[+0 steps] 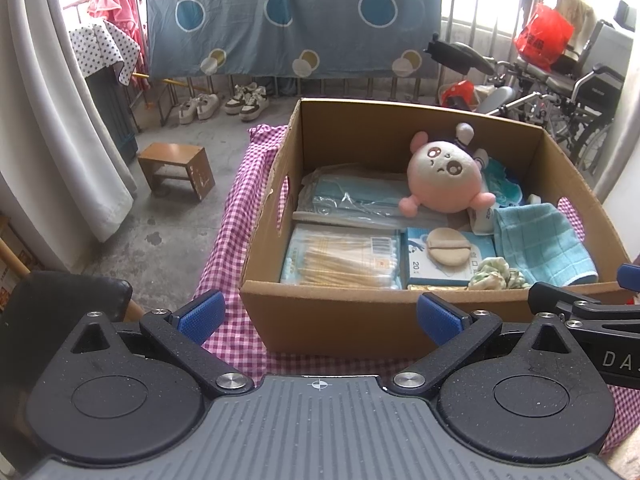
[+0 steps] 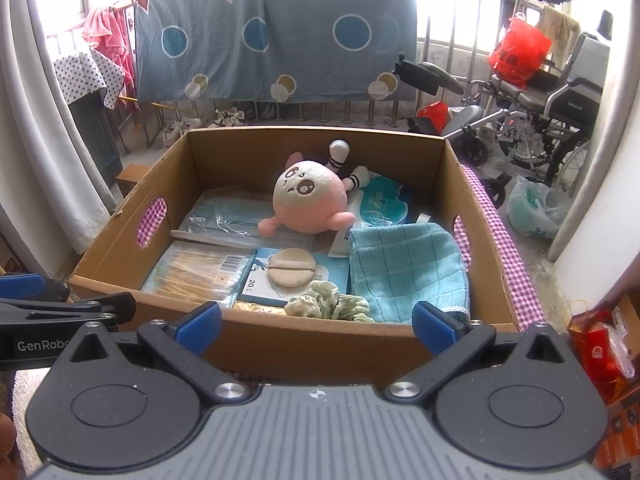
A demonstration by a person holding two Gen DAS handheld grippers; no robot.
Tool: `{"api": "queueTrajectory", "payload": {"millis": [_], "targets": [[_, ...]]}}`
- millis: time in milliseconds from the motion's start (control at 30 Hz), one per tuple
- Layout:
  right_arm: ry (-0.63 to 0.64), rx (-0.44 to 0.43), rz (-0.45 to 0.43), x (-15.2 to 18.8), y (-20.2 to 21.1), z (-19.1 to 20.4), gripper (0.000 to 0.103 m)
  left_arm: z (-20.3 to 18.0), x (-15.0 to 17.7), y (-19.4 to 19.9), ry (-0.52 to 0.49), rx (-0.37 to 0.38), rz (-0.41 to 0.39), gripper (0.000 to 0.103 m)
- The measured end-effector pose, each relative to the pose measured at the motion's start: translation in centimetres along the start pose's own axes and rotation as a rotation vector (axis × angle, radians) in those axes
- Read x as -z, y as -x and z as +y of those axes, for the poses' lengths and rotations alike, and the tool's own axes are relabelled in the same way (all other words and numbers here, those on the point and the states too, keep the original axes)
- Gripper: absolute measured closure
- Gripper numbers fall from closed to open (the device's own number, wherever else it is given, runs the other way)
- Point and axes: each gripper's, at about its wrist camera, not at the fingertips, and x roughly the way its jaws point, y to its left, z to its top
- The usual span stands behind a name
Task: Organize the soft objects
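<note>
A cardboard box [image 1: 360, 320] [image 2: 320, 344] stands on a pink checked cloth [image 1: 236, 216]. Inside lie a pink plush toy [image 1: 442, 178] [image 2: 310, 198], a folded blue towel [image 1: 540, 246] [image 2: 408, 268], a green scrunchie [image 1: 498, 278] [image 2: 324, 300], a beige powder puff [image 1: 446, 250] [image 2: 290, 268], a pack of cotton swabs [image 1: 340, 258] [image 2: 196, 270] and bagged blue masks [image 1: 352, 196]. My left gripper [image 1: 320, 314] hovers open before the box's near wall, with nothing between its fingers. My right gripper [image 2: 318, 322] is open too, level with the near rim, and holds nothing.
A small wooden stool [image 1: 176, 168] stands on the concrete floor to the left. A wheelchair [image 2: 540, 108] and bags sit at the right. A blue sheet [image 1: 292, 16] hangs over railings behind, with shoes [image 1: 224, 102] under it. White curtains [image 1: 60, 120] hang at the left.
</note>
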Motion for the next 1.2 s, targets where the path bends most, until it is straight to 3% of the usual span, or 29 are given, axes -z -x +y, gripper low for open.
{"api": "queueTrajectory", "payload": {"millis": [1200], "targets": [[-0.010,-0.004,0.011,0.38,0.05,0.20,0.000,0.03,0.23,0.09,0.009,-0.005,0.010,0.001]]}}
